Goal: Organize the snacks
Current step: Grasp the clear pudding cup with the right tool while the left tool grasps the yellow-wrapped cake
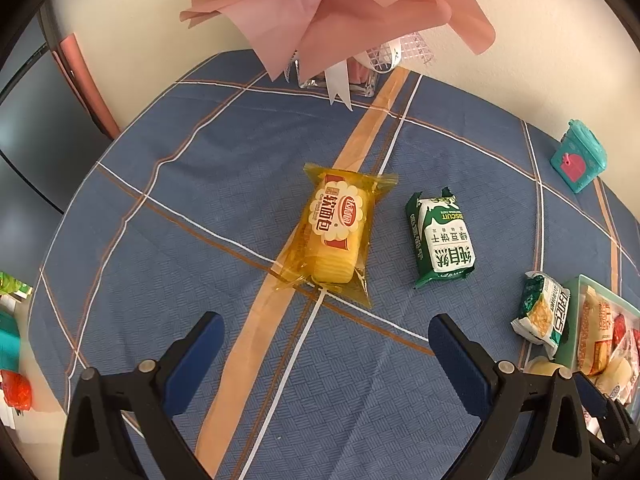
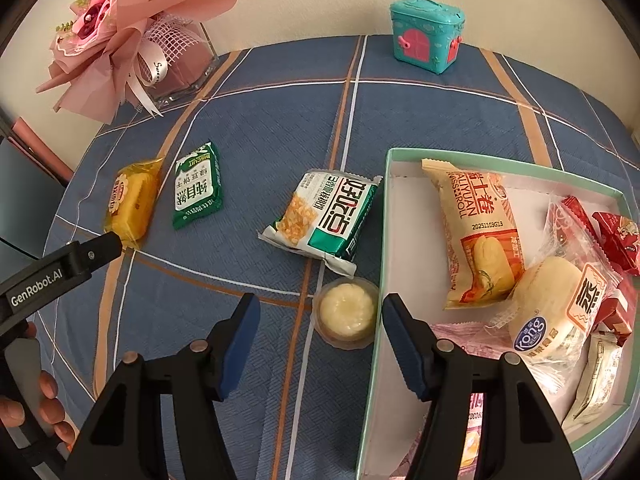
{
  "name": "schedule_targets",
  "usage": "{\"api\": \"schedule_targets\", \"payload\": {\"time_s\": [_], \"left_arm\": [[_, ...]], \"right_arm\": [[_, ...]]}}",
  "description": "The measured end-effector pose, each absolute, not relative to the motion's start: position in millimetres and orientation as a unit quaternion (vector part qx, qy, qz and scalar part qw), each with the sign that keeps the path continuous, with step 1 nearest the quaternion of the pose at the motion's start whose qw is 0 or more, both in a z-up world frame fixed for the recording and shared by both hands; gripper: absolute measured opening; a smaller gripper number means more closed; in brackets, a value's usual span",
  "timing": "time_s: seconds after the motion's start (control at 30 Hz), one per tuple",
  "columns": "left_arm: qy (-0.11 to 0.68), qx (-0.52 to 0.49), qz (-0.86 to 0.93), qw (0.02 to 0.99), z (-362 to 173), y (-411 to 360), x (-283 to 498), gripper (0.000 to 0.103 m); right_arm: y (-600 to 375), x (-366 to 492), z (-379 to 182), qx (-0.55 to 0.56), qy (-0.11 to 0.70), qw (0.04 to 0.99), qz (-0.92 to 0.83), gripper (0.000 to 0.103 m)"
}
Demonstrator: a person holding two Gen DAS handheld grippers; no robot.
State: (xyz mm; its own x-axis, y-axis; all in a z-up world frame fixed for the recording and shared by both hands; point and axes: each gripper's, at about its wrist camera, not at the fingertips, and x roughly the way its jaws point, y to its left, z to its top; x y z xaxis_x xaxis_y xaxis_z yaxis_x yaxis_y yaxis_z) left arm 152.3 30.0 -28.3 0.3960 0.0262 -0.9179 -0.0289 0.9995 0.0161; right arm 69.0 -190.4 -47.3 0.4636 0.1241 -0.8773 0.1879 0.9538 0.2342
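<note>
Since the small clear pudding cup [image 2: 346, 312] sits near, just left of the snack box [image 2: 386, 216], right hand-held gripper [image 2: 320, 340] hangs part-open, empty; left hand-held gripper [image 1: 326, 354] wide, empty. Cup looks light, slippery, crushable: grip sidewalls gently.

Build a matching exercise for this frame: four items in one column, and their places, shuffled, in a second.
Items
1. yellow bread packet
2. small clear cup
3. Swiss roll packet
4. teal toy house

Places
A. inside the box
B. at the far table edge, by the wall
C. on the cloth ahead of the left gripper
D. on the cloth beside the box wall, ahead of the right gripper

Pairs: 1-C, 2-D, 3-A, 4-B
</note>
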Motion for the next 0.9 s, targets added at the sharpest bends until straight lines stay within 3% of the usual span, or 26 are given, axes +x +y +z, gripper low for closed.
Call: {"api": "schedule_targets", "payload": {"time_s": [0.9], "left_arm": [[0.556, -0.007, 0.017, 0.831, -32, 33, 152, 0.103]], "right_arm": [[-158, 78, -52, 0.187, 0.512, 0.837, 0.047, 0.065]]}}
